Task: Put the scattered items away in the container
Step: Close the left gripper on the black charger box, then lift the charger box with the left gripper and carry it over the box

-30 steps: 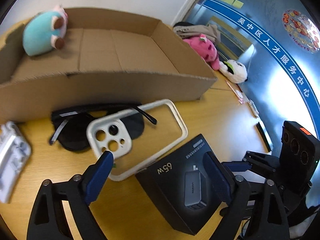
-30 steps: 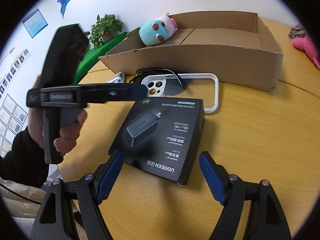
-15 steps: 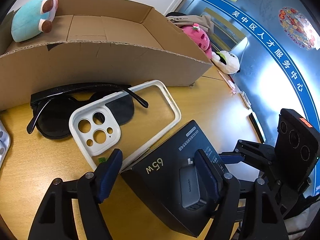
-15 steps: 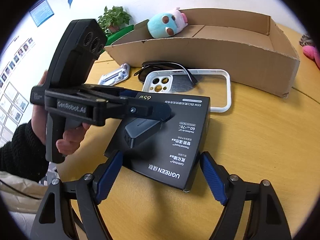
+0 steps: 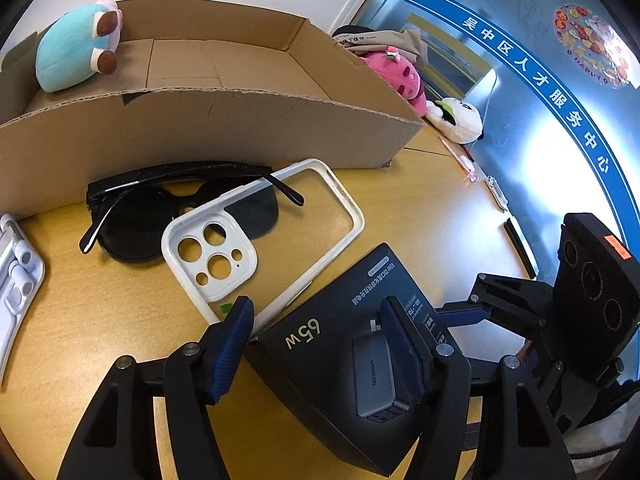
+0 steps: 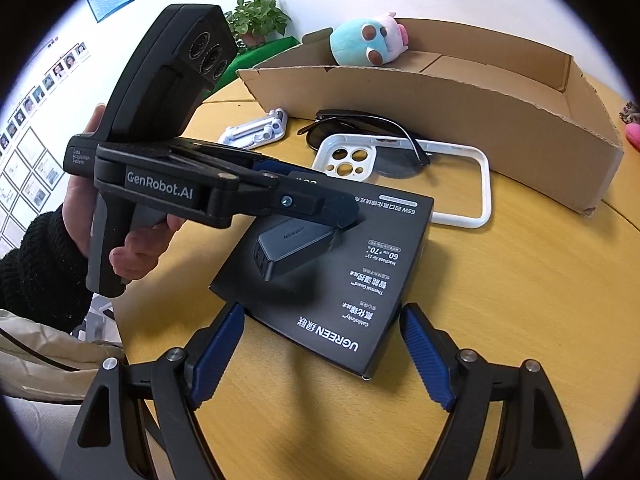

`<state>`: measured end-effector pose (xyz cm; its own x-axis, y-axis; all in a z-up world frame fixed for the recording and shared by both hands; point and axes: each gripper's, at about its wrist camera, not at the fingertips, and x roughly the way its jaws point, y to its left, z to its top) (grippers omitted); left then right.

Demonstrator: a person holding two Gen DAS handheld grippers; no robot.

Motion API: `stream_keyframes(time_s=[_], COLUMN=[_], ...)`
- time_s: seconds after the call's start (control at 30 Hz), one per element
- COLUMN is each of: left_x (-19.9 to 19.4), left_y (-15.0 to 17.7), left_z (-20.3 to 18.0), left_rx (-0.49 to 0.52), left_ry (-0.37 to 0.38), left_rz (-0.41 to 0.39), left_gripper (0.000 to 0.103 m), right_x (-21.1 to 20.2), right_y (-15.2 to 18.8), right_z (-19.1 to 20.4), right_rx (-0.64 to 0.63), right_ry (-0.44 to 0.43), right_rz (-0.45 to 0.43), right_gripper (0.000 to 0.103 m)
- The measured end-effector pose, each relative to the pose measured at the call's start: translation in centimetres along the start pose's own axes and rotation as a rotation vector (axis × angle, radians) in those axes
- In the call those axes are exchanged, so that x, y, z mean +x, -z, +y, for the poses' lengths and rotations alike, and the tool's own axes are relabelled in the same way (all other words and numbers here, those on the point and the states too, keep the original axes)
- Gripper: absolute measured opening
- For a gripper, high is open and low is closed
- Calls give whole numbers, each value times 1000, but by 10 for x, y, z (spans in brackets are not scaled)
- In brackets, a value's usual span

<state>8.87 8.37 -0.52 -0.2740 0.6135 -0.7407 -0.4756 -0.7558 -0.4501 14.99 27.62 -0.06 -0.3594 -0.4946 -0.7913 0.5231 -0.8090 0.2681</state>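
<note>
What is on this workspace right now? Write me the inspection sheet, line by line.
Surface: round wooden table.
Job's things: cardboard box holding a teal plush; outside it lie the sunglasses, the white phone case resting partly on them, the black charger box and a white phone stand.
Clutter: pink plush and white plush beyond the box.
Grippers: left gripper fingers apart, one beside the charger box's corner, one over its top; contact unclear. Right gripper open, empty, at the box's other end.
Cables: nothing seen.
Surroundings: potted plant, white wall, blue-banded glass wall.
</note>
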Motion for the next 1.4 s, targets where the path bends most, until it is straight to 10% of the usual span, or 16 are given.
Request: stream_keyframes(time_s=[0.73, 0.83, 0.93, 1.1, 1.2, 1.4], left_x=[-16, -22, -13, -10, -22, -39], left_y=[5, 6, 9, 12, 18, 45], left_z=[-5, -10, -9, 2, 11, 10], left_rx=[0, 14, 1, -68, -71, 8], left_ry=[-45, -36, 56, 29, 9, 83], left_rz=[-19, -17, 24, 10, -11, 22], left_gripper=[68, 60, 28, 65, 68, 88], right_x=[1, -7, -6, 4, 1, -21], right_y=[-3, -12, -19, -25, -20, 2], right_z=[7, -8, -15, 3, 1, -12], right_rx=[-26, 50, 38, -74, -98, -136], right_ry=[10, 49, 43, 31, 59, 33], right_rz=[-35, -86, -72, -31, -24, -31], right_gripper=[75, 55, 49, 59, 78, 80])
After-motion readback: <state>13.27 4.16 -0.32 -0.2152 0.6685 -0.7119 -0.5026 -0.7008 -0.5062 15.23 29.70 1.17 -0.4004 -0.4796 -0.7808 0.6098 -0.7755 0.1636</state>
